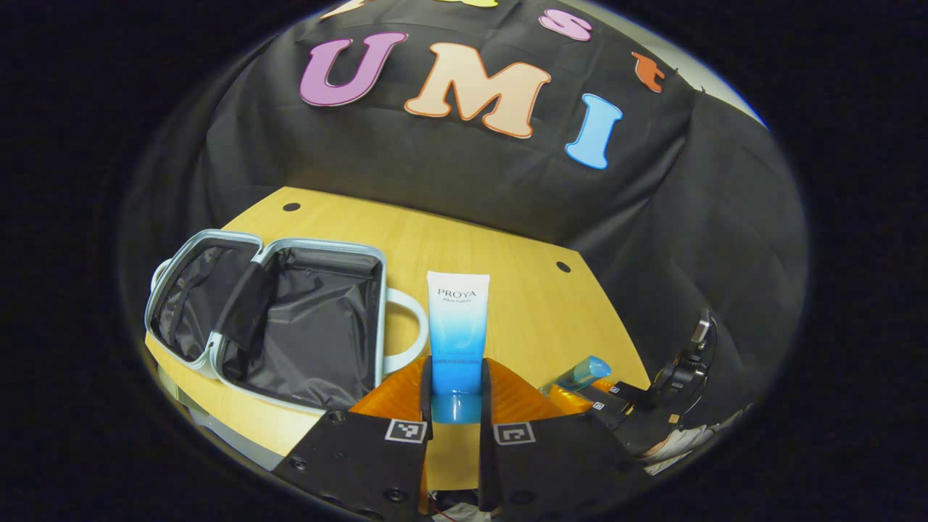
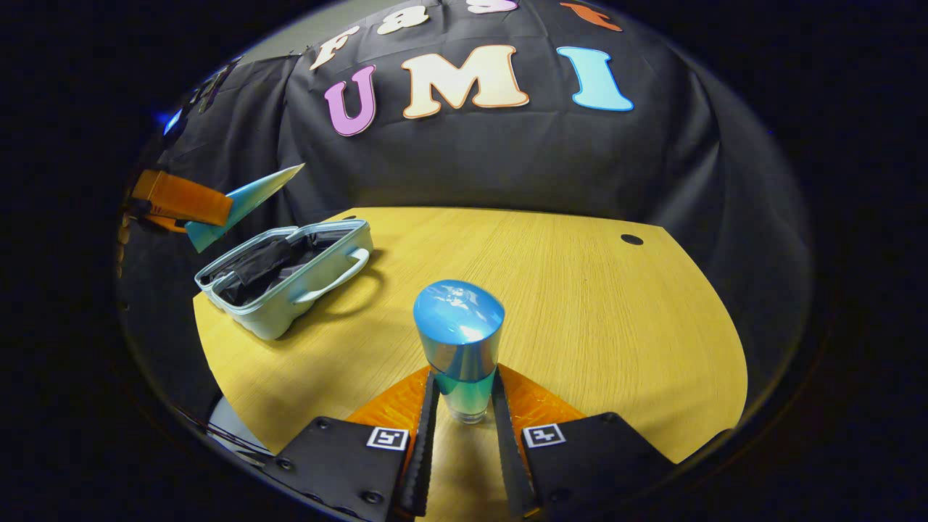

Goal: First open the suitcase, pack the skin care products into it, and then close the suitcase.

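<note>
The pale blue suitcase (image 1: 268, 319) lies open on the wooden table (image 1: 507, 290), its dark lining showing. My left gripper (image 1: 455, 395) is shut on a white-and-blue tube (image 1: 457, 326), held cap down to the right of the case. In the right gripper view the suitcase (image 2: 290, 272) sits at the table's left, and the left gripper (image 2: 177, 199) holds the tube (image 2: 243, 203) in the air above it. My right gripper (image 2: 464, 399) is shut on a bottle (image 2: 460, 333) with a shiny blue cap, over the table's near edge. The bottle (image 1: 576, 373) in the right gripper (image 1: 609, 397) also appears at lower right of the left gripper view.
The round wooden table (image 2: 594, 304) has a cable hole (image 2: 632, 239) at its far right and two holes (image 1: 291, 206) in the left gripper view. Black cloth walls the booth behind and beside the table. The case's white handle (image 1: 406, 330) sticks out toward the tube.
</note>
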The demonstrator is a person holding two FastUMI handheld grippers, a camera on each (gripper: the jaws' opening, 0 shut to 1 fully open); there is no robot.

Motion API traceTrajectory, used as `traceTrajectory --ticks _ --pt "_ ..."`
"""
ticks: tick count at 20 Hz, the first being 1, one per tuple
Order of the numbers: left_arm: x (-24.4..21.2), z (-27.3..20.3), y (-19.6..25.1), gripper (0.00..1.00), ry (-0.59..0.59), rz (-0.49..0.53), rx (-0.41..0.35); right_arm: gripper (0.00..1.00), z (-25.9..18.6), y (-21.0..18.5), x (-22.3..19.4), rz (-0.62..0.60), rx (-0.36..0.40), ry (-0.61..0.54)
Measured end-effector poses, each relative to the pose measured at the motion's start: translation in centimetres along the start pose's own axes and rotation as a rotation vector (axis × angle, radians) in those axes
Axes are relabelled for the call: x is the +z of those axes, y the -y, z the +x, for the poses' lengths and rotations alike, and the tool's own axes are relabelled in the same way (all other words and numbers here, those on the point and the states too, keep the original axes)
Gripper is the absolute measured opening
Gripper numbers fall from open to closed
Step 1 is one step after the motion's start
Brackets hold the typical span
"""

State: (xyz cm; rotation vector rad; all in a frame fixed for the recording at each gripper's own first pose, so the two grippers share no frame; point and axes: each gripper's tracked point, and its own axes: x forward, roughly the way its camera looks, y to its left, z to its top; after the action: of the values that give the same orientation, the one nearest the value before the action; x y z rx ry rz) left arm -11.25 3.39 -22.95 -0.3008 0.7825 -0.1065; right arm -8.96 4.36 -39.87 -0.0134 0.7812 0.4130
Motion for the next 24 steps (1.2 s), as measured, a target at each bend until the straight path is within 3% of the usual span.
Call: traceTrajectory --ticks 1,8,16,21,24 --pt "-0.1 -0.1 -0.8 0.19 -0.006 -0.003 0.009 0.39 0.1 -0.3 -0.1 0.007 0.013 -0.012" --pt "-0.9 -0.1 -8.9 0.19 -0.069 -0.052 0.075 0.41 -0.4 -3.8 3.4 0.078 0.02 -0.017" --pt "-2.3 4.4 -17.9 0.19 -0.182 -0.05 0.152 0.4 0.3 -13.2 9.1 0.191 0.138 -0.042" --pt "-4.3 7.0 -22.1 0.2 -0.269 0.032 0.228 0.41 2.4 -19.5 9.6 0.201 0.214 -0.111" --pt "-5.7 8.0 -23.0 0.25 -0.311 0.013 0.229 0.4 3.4 -23.0 9.8 0.204 0.262 -0.14"
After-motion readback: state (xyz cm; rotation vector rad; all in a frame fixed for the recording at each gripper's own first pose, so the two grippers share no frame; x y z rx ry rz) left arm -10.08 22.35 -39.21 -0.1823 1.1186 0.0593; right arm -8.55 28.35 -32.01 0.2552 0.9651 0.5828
